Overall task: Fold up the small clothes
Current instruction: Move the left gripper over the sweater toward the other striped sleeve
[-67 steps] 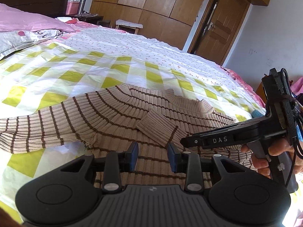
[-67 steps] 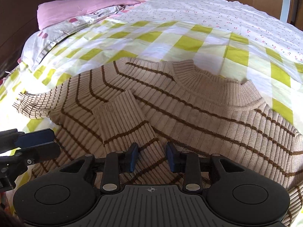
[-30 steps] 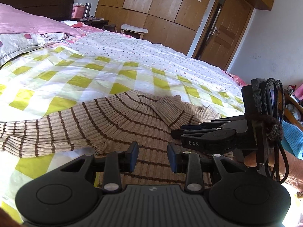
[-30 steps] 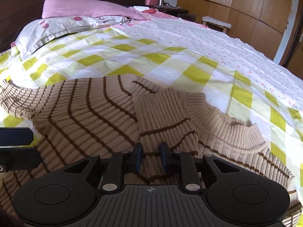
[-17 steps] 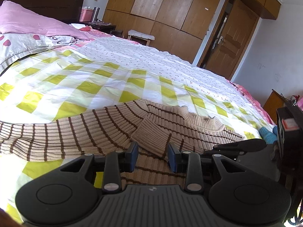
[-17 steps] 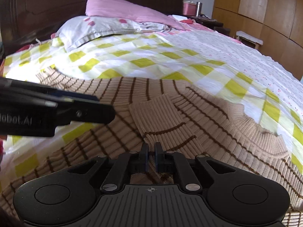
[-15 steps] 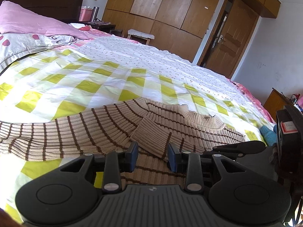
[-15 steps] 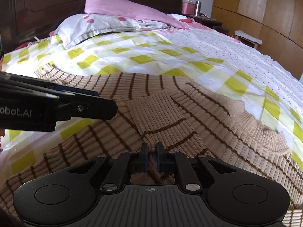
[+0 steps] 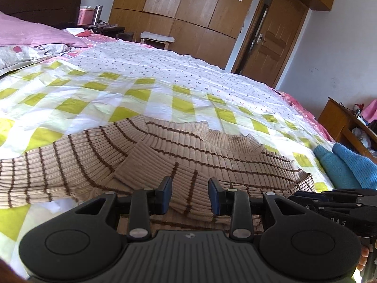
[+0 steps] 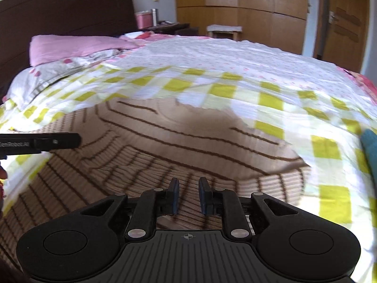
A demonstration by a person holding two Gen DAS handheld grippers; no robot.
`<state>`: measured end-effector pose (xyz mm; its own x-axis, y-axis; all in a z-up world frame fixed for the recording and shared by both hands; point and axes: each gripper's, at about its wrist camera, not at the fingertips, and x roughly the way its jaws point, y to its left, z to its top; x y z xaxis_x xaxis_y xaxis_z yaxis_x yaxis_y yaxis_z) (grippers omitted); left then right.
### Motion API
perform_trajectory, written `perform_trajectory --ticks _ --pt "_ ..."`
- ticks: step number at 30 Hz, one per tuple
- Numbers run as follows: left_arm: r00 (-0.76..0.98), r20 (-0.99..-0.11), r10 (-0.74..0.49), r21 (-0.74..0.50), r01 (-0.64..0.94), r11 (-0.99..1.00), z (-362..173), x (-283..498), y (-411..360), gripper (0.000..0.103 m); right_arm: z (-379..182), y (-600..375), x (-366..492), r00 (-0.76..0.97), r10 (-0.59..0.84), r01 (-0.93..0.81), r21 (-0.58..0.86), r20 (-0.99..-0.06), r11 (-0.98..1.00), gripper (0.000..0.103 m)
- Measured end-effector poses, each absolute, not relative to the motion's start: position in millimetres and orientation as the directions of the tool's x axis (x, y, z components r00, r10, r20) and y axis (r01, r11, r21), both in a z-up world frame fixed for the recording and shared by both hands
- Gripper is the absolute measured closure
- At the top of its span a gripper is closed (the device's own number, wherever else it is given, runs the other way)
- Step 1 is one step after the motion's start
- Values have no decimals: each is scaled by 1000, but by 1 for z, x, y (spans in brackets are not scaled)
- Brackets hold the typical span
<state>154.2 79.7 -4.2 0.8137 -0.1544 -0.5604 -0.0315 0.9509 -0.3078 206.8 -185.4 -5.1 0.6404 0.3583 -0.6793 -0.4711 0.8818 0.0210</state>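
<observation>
Right tool has just been opening, nothing gripped, left tool parted and empty over the beige brown-striped ribbed sweater — that loose folded-in sleeve could slip off the sweater's chest if snagged.

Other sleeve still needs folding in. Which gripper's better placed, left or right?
Probably left. The unfolded sleeve stretches out on the left gripper side, its jaws open and empty. The right gripper, open after releasing, sits over the sweater's opposite side.
</observation>
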Motion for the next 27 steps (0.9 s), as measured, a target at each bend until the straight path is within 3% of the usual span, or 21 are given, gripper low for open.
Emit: perform_trajectory --ticks 6,10,16,20,27 --pt "755 -653 -55 -203 -104 974 -32 172 71 63 -29 -227 211 653 275 -350 40 -706 936 84" --pt "756 -654 -12 -132 -98 986 -32 160 66 63 -32 -238 205 670 283 -339 56 -686 939 84" --pt "735 -676 41 -122 -167 978 -27 155 67 63 -20 -243 193 682 326 -368 78 -655 927 84" --pt "719 -691 75 -70 -170 983 -30 157 60 62 -32 -244 198 645 297 -365 57 -704 929 83" --pt "708 -695 126 -21 -196 980 -19 152 53 62 -19 -251 187 649 340 -378 99 -680 920 80"
